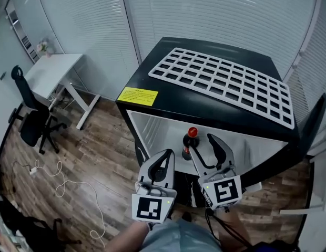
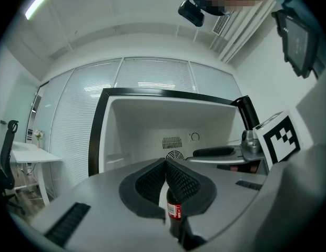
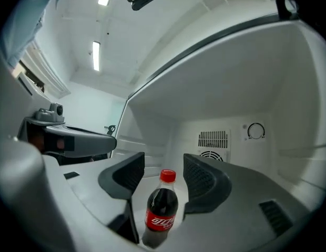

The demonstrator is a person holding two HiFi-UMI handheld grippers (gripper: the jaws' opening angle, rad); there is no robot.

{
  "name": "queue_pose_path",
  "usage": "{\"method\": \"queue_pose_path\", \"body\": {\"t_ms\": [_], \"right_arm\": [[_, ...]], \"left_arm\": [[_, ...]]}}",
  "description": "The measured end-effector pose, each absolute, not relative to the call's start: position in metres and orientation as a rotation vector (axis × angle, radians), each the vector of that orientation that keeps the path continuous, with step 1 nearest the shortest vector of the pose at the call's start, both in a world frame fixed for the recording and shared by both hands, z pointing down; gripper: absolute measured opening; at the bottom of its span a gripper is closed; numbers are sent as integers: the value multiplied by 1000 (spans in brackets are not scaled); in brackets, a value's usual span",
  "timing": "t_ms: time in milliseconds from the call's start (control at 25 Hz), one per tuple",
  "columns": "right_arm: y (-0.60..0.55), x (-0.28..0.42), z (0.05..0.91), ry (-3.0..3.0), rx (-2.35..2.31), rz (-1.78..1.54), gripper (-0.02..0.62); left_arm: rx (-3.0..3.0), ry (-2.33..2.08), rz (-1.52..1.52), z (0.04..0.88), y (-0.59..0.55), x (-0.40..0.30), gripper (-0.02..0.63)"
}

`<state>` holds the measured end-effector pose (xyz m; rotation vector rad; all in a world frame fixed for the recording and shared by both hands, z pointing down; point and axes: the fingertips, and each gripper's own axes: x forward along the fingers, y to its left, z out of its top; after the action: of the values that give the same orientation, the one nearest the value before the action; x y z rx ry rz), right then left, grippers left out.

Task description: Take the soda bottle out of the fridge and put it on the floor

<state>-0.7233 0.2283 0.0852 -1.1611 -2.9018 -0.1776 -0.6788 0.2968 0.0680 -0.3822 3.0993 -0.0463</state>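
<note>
at the fridge (image 1: 168,96) mouth, my right gripper (image 3: 164,165) is wide open around the soda bottle (image 3: 162,214), pads clear of it. my left gripper (image 2: 164,162), before the fridge, is closed and empty.

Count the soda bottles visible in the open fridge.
1. The dark plastic cola bottle with red cap stands upright on the white floor of the black fridge, between the open jaws of the right gripper, untouched. The grippers may hide others.

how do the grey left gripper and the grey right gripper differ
The left gripper has shut jaws; the right gripper has them apart. The red-capped dark soda bottle shows between the right gripper's jaws, untouched; the left gripper holds nothing. Both point into the black fridge.
</note>
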Motion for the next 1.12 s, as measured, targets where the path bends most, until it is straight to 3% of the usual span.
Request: {"method": "queue_pose_path", "body": {"t_ms": [1120], "right_arm": [[283,-803,133,-2747,-1146,-259,198]], "left_arm": [[-492,3145,-67,96,315,-741,17]]}}
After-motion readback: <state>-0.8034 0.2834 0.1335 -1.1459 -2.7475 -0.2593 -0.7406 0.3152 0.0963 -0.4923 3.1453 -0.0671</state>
